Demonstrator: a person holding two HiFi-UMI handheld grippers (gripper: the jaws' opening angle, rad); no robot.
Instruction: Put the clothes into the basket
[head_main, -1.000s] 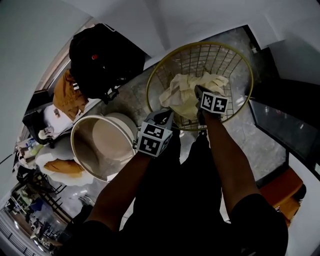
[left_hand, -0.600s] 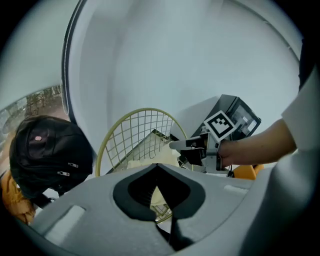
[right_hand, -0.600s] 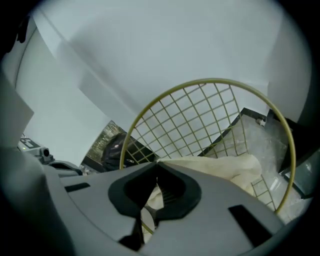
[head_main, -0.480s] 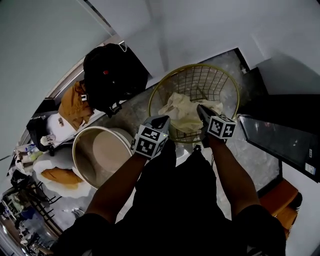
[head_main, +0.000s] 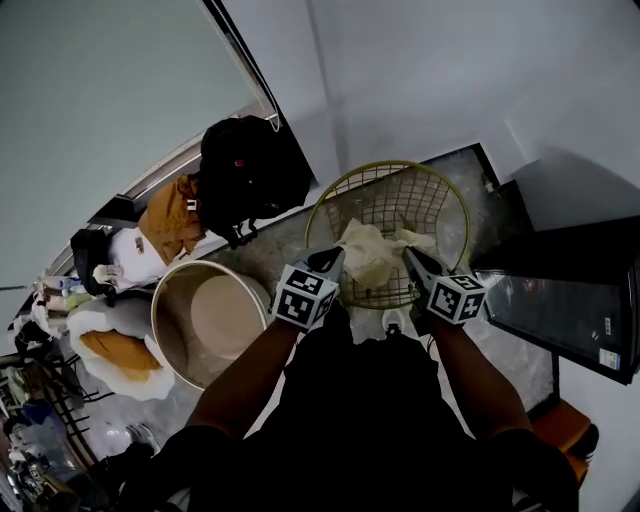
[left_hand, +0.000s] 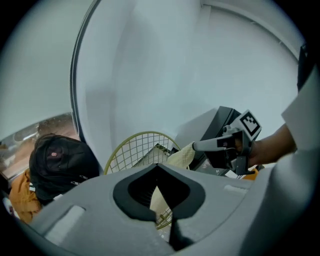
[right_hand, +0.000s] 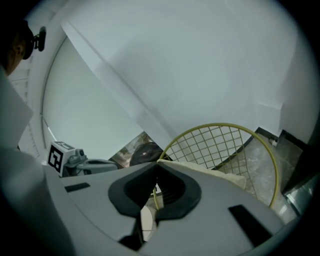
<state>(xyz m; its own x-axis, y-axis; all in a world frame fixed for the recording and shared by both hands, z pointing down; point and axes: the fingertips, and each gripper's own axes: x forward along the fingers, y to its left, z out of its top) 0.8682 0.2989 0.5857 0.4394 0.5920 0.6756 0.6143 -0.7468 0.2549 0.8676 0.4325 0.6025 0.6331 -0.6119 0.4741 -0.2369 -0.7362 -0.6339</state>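
While the wire basket (head_main: 400, 190) stands on the floor just ahead of me, the cream cloth (head_main: 368, 258) hangs over its near side, not yet let down inside. My left claw (head_main: 335, 257) and right claw (head_main: 409, 253) are each pinched shut on an edge of it. I judge that keeps it spread, so it drops in cleanly.

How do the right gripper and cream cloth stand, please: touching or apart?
Touching: in the left gripper view, the right gripper pinches the cream cloth.
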